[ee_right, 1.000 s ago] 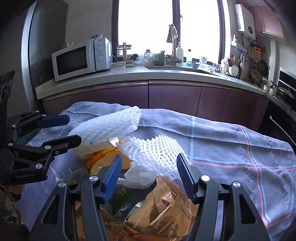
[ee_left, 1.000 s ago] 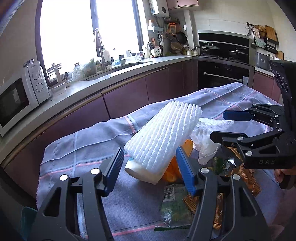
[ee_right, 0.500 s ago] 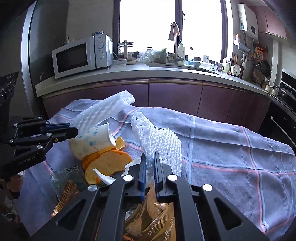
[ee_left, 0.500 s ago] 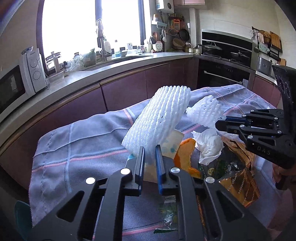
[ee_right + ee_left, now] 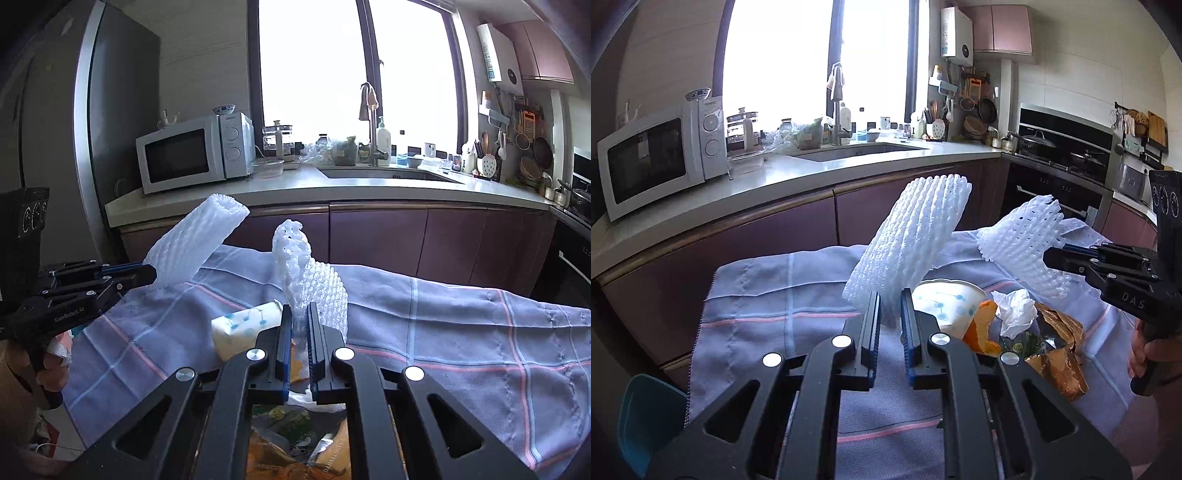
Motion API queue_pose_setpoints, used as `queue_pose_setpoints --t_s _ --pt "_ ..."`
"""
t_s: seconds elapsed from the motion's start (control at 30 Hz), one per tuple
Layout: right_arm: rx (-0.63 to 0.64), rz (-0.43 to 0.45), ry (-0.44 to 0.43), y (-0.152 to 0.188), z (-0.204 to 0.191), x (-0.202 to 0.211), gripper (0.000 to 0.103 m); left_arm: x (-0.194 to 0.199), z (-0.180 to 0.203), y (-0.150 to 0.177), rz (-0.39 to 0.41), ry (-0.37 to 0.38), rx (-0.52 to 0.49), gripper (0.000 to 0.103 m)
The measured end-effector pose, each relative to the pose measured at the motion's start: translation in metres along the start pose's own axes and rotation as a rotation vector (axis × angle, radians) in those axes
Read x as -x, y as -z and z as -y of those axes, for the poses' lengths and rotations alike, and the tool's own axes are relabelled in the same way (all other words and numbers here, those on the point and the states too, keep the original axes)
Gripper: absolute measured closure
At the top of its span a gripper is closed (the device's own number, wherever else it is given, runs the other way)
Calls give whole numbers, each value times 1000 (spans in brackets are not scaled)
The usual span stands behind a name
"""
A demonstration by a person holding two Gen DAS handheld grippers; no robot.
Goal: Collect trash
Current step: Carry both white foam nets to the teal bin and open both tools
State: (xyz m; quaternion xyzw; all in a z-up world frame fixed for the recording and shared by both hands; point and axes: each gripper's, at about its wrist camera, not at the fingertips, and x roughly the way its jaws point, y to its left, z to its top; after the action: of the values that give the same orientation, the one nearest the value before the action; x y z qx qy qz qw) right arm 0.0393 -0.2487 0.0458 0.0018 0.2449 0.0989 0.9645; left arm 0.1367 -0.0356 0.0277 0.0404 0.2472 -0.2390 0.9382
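My left gripper (image 5: pixel 889 295) is shut on the lower end of a long white foam net sleeve (image 5: pixel 908 243), which stands tilted above the cloth; the same sleeve (image 5: pixel 195 240) shows at the left of the right wrist view. My right gripper (image 5: pixel 300 310) is shut on a second, wider-mesh foam net (image 5: pixel 314 284), seen also as the foam net (image 5: pixel 1023 240) in the left wrist view. Below them on the cloth lie a paper cup (image 5: pixel 949 302) on its side, an orange peel (image 5: pixel 982 332), a crumpled tissue (image 5: pixel 1015 314) and gold snack wrappers (image 5: pixel 1060 354).
A lilac checked cloth (image 5: pixel 461 332) covers the table. Behind it runs a counter with purple cabinets (image 5: pixel 388 240), a microwave (image 5: pixel 195 151), a sink (image 5: pixel 860 149) and a stove (image 5: pixel 1063 158). A teal chair corner (image 5: pixel 646 406) is at lower left. A hand (image 5: pixel 1156 350) holds the right tool.
Both grippers went from open to shut, each on its foam net, then rose with it. The long sleeve came off the paper cup, which now lies uncovered.
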Motion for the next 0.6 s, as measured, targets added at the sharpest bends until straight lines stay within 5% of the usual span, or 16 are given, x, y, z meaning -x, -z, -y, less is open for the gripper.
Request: queue_pose_setpoints --t_s 0.6 --pt "85 -34 -370 -11 -121 -18 96 123 -108 57 33 -218 152 91"
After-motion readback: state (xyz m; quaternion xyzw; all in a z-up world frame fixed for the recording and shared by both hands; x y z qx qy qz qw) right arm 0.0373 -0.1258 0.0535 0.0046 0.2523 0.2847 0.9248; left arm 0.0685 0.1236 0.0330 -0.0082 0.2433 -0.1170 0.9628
